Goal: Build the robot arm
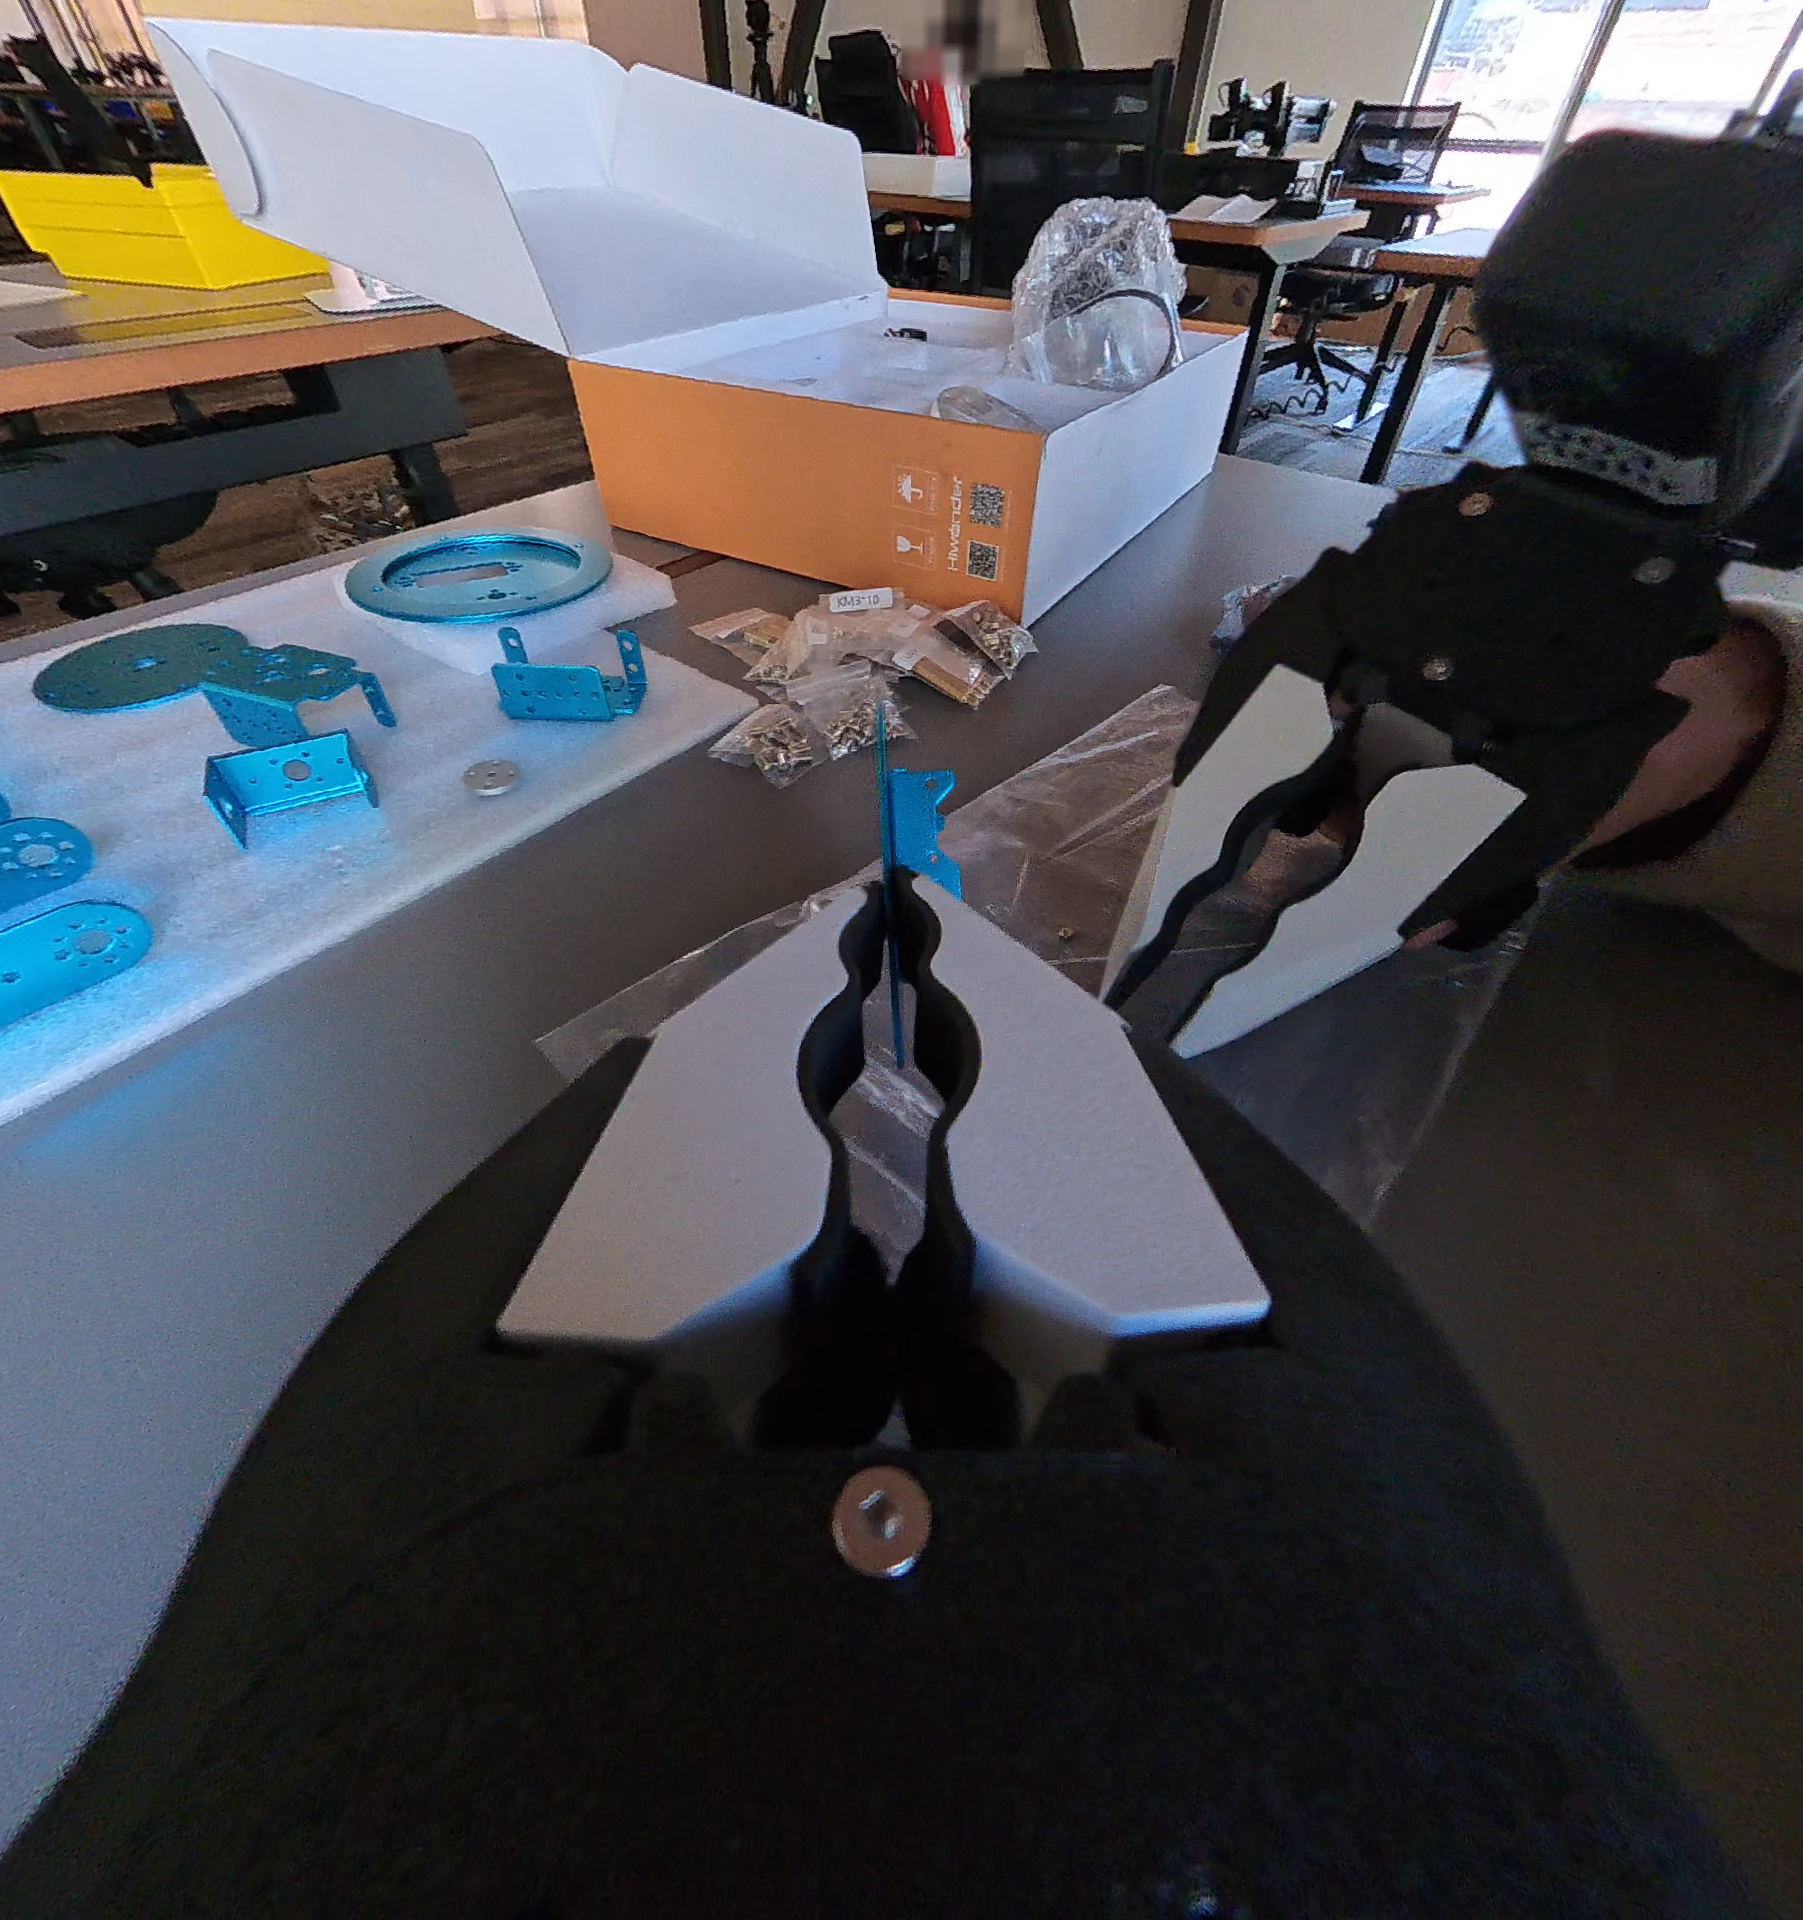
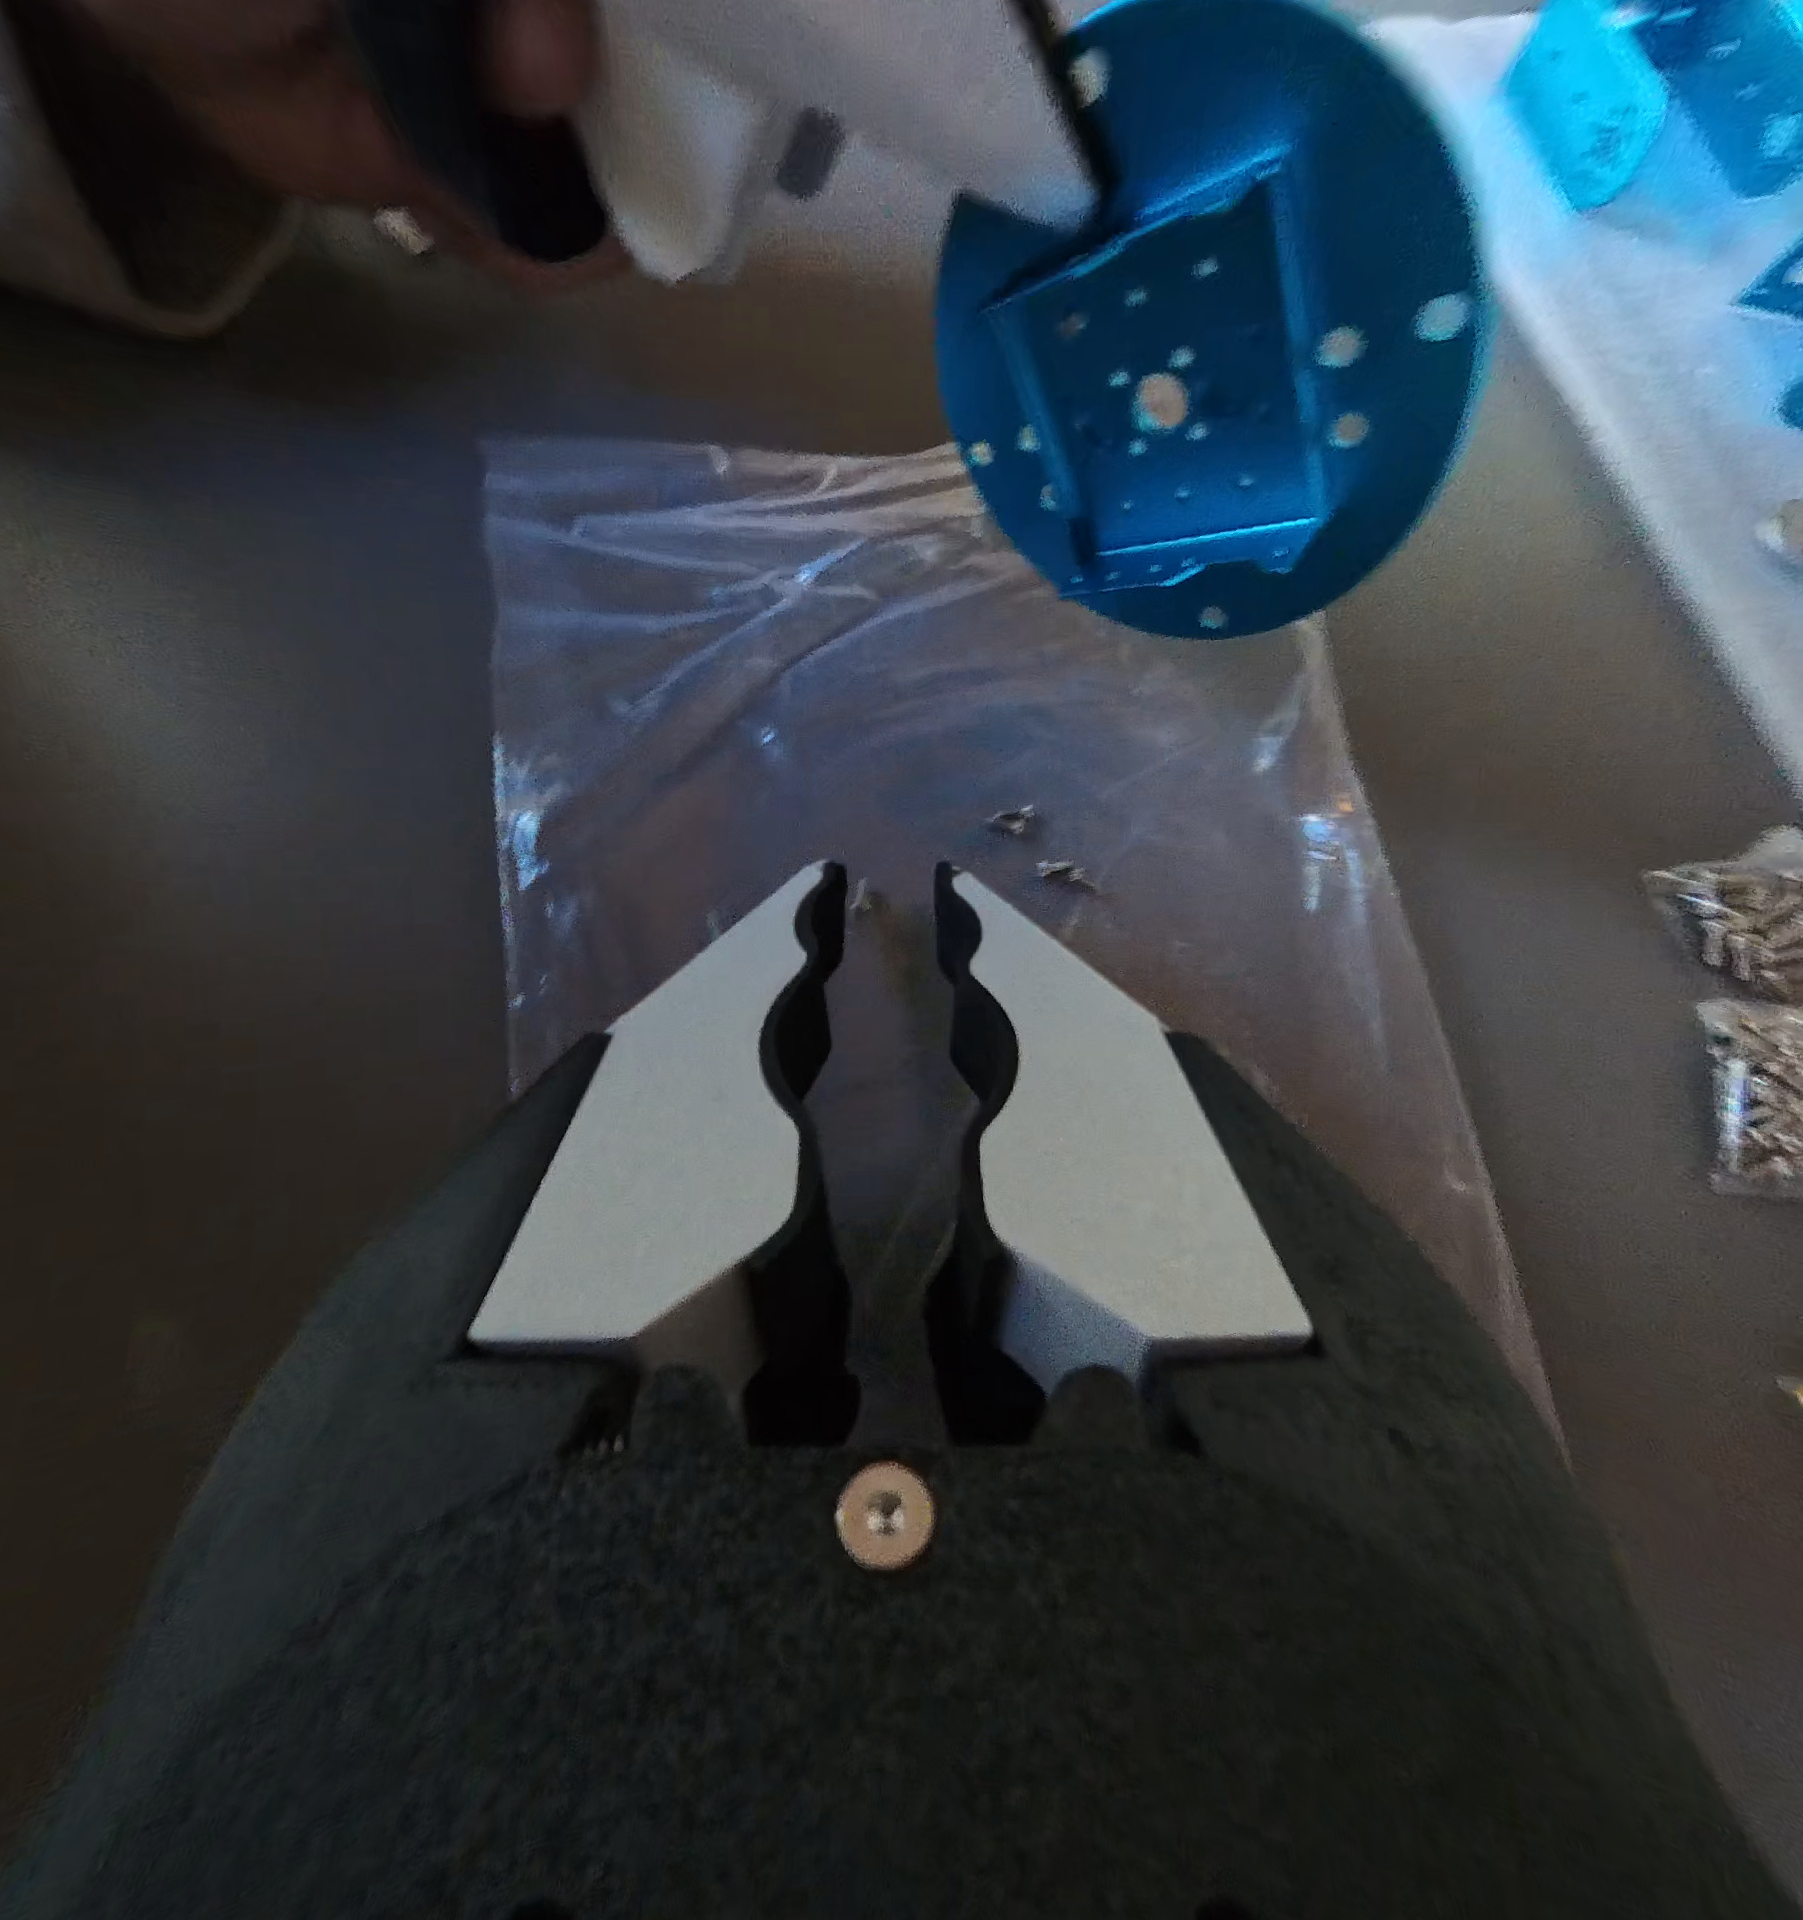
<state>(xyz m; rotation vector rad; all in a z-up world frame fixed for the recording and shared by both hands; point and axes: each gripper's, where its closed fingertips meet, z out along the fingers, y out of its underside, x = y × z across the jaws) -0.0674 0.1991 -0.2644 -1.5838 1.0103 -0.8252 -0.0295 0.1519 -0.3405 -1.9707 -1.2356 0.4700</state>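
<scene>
My left gripper [image 1: 892, 904] is shut on the edge of a thin blue metal disc [image 1: 886, 790] with a blue U-bracket [image 1: 926, 821] fixed to its face, held upright above the grey table [image 1: 253, 1195]. In the right wrist view the disc [image 2: 1396, 260] and bracket [image 2: 1167, 416] hang at the upper right, with a white left finger [image 2: 876, 125] beside them. My right gripper [image 2: 886, 878] is open with a narrow gap, just above a clear plastic bag [image 2: 772, 644] that carries a few loose screws [image 2: 1011, 821]. It also shows in the left wrist view [image 1: 1281, 966], to the right.
A white foam sheet [image 1: 253, 862] on the left holds several blue brackets and plates and a blue ring [image 1: 476, 577]. Small bags of screws [image 1: 855, 675] lie before an open orange-and-white box [image 1: 803, 468] with a bubble-wrapped item [image 1: 1094, 291]. More screw bags [image 2: 1770, 1039] lie at the right. The grippers' ends are close to 10 cm from one another.
</scene>
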